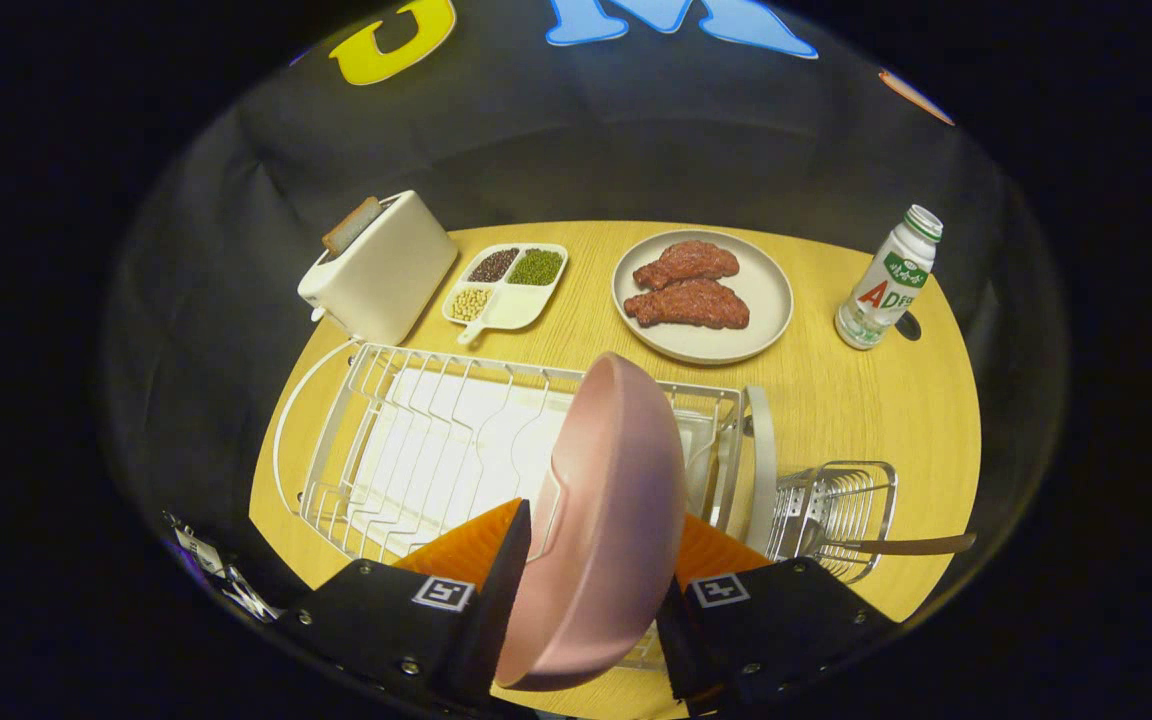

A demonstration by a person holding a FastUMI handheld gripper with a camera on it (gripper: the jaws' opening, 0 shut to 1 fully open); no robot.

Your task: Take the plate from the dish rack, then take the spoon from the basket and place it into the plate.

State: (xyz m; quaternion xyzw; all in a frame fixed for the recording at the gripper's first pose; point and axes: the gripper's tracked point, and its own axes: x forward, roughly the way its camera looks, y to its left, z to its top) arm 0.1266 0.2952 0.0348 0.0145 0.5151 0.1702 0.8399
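A pink plate [608, 500] stands on edge between my two fingers, over the white wire dish rack [406, 440]. My gripper [581, 590] is shut on the plate, one finger pressing each face. The plate hides the rack's right part behind it. To the right of the rack hangs a small wire basket [836, 505], and a spoon [896, 545] lies in it with its handle sticking out to the right.
Beyond the rack on the round wooden table [866, 410] are a white toaster [381, 265], a divided dish of beans [508, 282], a beige plate with two pieces of meat [702, 295], and a white bottle [886, 280] at the right.
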